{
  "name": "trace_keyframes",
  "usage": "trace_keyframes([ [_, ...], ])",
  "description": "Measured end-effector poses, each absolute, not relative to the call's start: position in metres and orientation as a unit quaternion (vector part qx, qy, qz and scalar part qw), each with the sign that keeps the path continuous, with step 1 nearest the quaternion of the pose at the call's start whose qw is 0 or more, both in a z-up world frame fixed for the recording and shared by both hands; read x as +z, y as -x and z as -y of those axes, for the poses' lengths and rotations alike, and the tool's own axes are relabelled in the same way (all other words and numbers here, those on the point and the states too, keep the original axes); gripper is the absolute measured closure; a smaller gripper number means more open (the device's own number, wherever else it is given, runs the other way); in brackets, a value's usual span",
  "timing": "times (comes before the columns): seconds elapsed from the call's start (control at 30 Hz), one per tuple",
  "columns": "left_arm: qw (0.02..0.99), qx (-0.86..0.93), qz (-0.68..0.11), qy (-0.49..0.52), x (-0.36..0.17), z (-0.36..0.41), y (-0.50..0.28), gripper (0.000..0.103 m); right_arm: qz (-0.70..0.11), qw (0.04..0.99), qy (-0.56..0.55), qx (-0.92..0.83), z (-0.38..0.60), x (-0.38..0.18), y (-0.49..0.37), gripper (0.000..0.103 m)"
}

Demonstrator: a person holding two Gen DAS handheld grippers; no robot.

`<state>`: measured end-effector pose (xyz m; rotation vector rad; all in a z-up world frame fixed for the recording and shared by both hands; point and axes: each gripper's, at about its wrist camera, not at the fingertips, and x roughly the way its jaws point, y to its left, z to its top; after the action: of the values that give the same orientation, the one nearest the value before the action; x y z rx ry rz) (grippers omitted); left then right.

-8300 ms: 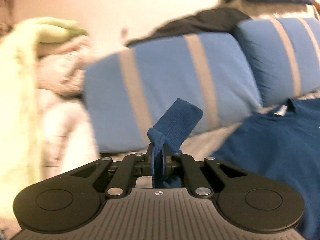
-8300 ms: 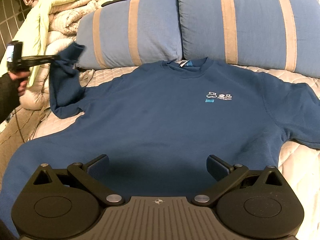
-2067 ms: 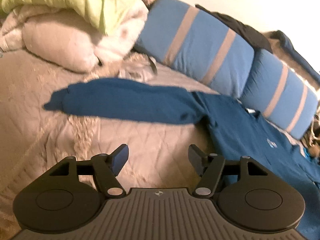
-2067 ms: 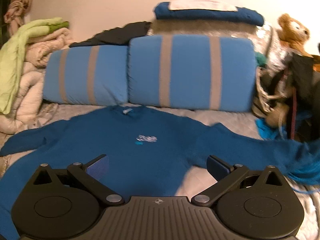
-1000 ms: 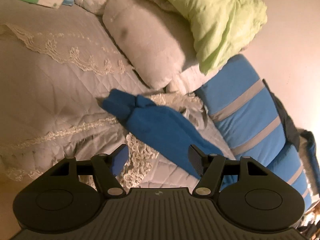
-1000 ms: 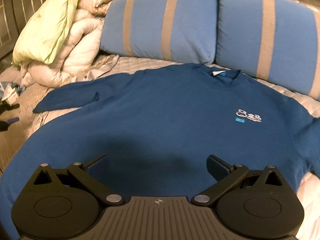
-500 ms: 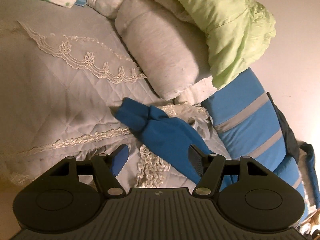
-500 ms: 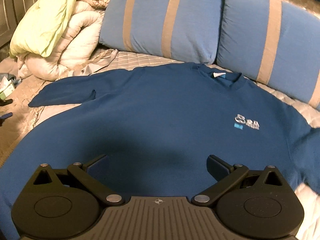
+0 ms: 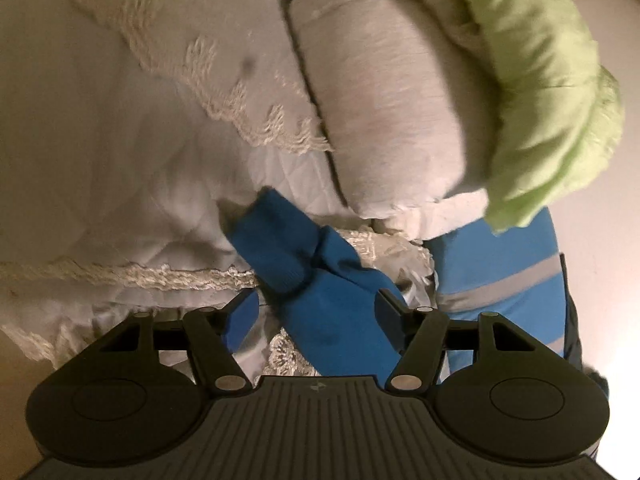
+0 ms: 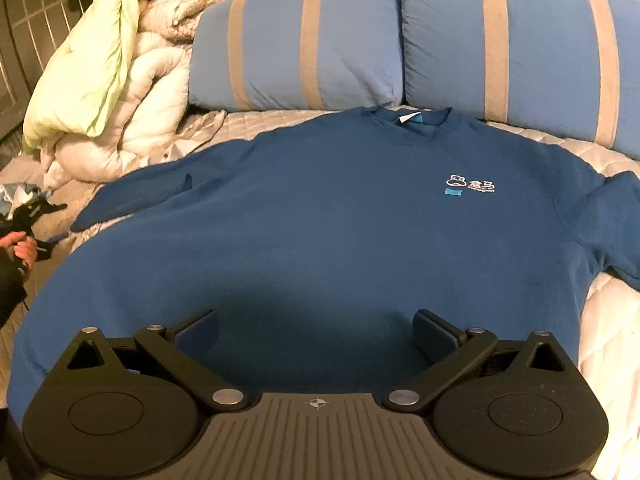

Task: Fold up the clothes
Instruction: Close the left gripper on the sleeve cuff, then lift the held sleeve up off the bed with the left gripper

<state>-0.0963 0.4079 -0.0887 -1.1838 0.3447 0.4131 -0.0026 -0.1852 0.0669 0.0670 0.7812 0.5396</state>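
A blue sweatshirt (image 10: 340,216) lies face up and spread flat on the bed, collar toward the pillows, a small white logo on its chest. Its left sleeve (image 10: 132,192) stretches out to the left. In the left wrist view that sleeve's cuff (image 9: 280,248) lies on the white bedspread, and the sleeve runs back between the fingers of my open left gripper (image 9: 318,316). The left gripper also shows in the right wrist view (image 10: 32,216), held in a hand at the sleeve's end. My right gripper (image 10: 316,334) is open and empty over the sweatshirt's lower body.
Two blue pillows with tan stripes (image 10: 304,40) lean at the head of the bed. A pile of white and light green quilts (image 10: 108,76) sits at the left, close above the cuff (image 9: 400,100). The bedspread has lace trim (image 9: 140,276).
My left gripper has moved forward and down onto the sleeve, so the cuff end now lies between its open fingers. My right gripper has drifted slightly over the sweatshirt's body.
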Motion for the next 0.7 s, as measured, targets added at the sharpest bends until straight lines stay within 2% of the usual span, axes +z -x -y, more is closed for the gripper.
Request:
trace_keyframes([
  [0.17,0.781,0.201,-0.166,0.568,-0.104,-0.407,0.08,0.047,-0.376,0.888,-0.038,0.26,0.186,0.065,0.001,0.001],
  [0.27,0.768,0.219,-0.157,0.58,-0.109,-0.408,0.078,0.056,-0.376,0.888,-0.038,0.26,0.185,0.065,0.001,0.001],
  [0.33,0.757,0.227,-0.15,0.594,-0.112,-0.409,0.079,0.064,-0.376,0.888,-0.039,0.261,0.185,0.064,0.001,0.001],
  [0.37,0.754,0.226,-0.151,0.598,-0.113,-0.41,0.079,0.075,-0.376,0.888,-0.04,0.262,0.186,0.064,0.001,0.001],
  [0.47,0.762,0.233,-0.164,0.581,-0.103,-0.41,0.075,0.086,-0.375,0.888,-0.045,0.261,0.188,0.064,0.001,0.001],
  [0.7,0.836,0.239,-0.191,0.455,-0.034,-0.398,0.055,0.09,-0.36,0.893,-0.066,0.263,0.194,0.065,0.002,0.001],
])
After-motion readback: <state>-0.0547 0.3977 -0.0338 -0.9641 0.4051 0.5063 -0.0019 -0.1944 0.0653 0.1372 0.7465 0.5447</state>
